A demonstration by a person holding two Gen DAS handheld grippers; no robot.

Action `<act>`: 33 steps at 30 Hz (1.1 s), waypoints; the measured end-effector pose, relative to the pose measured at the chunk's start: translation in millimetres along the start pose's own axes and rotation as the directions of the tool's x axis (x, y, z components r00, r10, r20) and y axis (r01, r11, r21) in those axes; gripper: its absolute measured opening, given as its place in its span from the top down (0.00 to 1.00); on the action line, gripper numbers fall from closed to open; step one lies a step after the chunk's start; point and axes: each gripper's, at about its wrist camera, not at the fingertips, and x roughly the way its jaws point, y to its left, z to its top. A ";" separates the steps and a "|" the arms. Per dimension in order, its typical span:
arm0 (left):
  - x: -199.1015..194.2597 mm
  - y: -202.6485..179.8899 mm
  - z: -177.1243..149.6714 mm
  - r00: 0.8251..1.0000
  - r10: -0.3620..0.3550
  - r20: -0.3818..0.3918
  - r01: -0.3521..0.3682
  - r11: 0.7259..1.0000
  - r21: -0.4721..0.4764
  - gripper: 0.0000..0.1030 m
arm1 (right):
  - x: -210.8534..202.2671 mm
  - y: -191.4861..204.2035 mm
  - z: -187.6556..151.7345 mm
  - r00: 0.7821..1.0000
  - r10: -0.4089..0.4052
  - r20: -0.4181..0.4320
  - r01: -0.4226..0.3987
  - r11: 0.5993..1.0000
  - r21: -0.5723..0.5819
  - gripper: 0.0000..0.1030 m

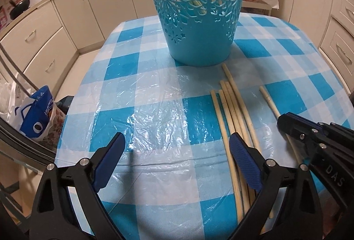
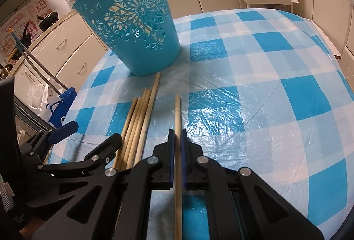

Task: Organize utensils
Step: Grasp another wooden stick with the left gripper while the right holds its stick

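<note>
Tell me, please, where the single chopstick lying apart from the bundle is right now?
The single chopstick sits clamped in the right claw, just right of the chopstick bundle, before the blue basket.

Two close, downward-tilted wrist views, both over basket [image 1: 197,7] and chopsticks [image 2: 138,122].

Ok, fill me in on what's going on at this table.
A person with a gripper in each hand is sorting wooden sticks. The right gripper is shut on one stick that lies apart from the rest. The left gripper is open over the table beside the pile, holding nothing. The blue basket stands upright just past the sticks, with some pale sticks showing through its cut-outs. The tablecloth is blue checked.
</note>
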 end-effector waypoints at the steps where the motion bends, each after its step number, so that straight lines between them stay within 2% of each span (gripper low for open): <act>1: 1.2 -0.5 0.6 1.000 0.002 -0.004 -0.002 1.000 0.005 0.13 | 0.1 0.2 0.0 1.000 0.000 0.000 0.000 1.000 0.000 0.94; 6: 3.8 2.8 2.8 1.000 -0.022 -0.010 0.022 1.000 0.014 0.29 | 0.0 -0.2 0.0 1.000 0.004 -0.001 -0.004 1.000 0.003 0.94; 8: 4.2 4.8 4.3 0.999 -0.037 -0.017 0.037 0.999 0.016 0.33 | 0.5 2.1 1.3 1.000 -0.006 -0.006 0.006 1.000 -0.005 0.94; 11: 5.2 3.5 7.4 0.998 -0.058 -0.024 0.059 0.998 0.032 0.39 | 2.9 10.9 3.8 1.000 -0.028 -0.008 0.028 0.998 -0.060 0.87; 13: 5.3 -0.6 10.0 0.997 -0.067 -0.024 0.068 0.996 0.051 0.43 | 5.9 15.8 6.1 0.999 -0.052 -0.010 0.051 0.994 -0.093 0.86; 16: 5.8 -6.9 12.0 0.994 -0.107 -0.019 0.108 0.991 0.073 0.61 | 8.1 17.6 7.7 0.997 -0.071 -0.013 0.069 0.990 -0.120 0.89; 18: 5.8 -11.4 12.3 0.989 -0.147 -0.016 0.148 0.985 0.084 0.82 | 7.8 9.3 9.4 0.999 -0.043 -0.021 0.041 0.996 -0.083 0.94; 20: 6.2 -14.2 12.7 0.979 -0.201 -0.017 0.201 0.975 0.096 0.93 | 5.7 1.6 10.1 0.999 -0.042 -0.013 0.041 0.998 -0.042 0.94; 24: 6.9 -9.4 13.2 0.962 -0.270 -0.035 0.272 0.957 0.098 0.95 | 3.2 -4.4 8.8 1.000 -0.028 -0.003 0.028 1.000 -0.014 0.94; 26: 7.1 -6.2 14.0 0.959 -0.280 -0.051 0.284 0.954 0.094 0.95 | 3.4 -3.7 9.4 0.999 -0.034 -0.005 0.033 0.999 -0.015 0.94; 33: 5.7 -10.8 13.9 0.973 -0.223 -0.059 0.229 0.965 0.129 0.94 | 4.4 3.1 9.5 0.998 -0.064 -0.010 0.063 0.996 -0.067 0.93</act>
